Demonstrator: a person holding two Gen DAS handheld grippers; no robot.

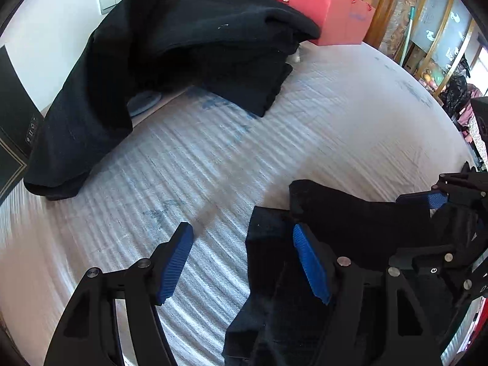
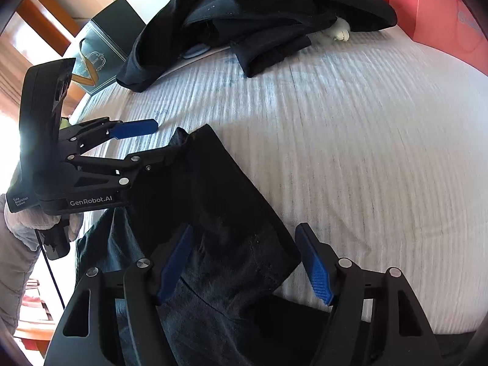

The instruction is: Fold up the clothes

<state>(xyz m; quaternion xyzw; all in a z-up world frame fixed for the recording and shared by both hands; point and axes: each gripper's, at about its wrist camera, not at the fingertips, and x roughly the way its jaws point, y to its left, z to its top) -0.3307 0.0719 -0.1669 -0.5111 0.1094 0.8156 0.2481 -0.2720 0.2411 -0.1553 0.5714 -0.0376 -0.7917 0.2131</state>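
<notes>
The left hand-held gripper (image 2: pixel 170 135), seen from the right wrist camera, carries white lettering on the side of its black body: "GenRobot.AI". A smaller white label on the rear of the same body reads "Data Acquisition System" in three short lines. The red paper bag (image 1: pixel 332 18) bears faint bluish writing on its side, too blurred to read. The dark box (image 2: pixel 100 52) beside the bed has a gold ornamental emblem with lettering that cannot be made out. No other text is legible.
</notes>
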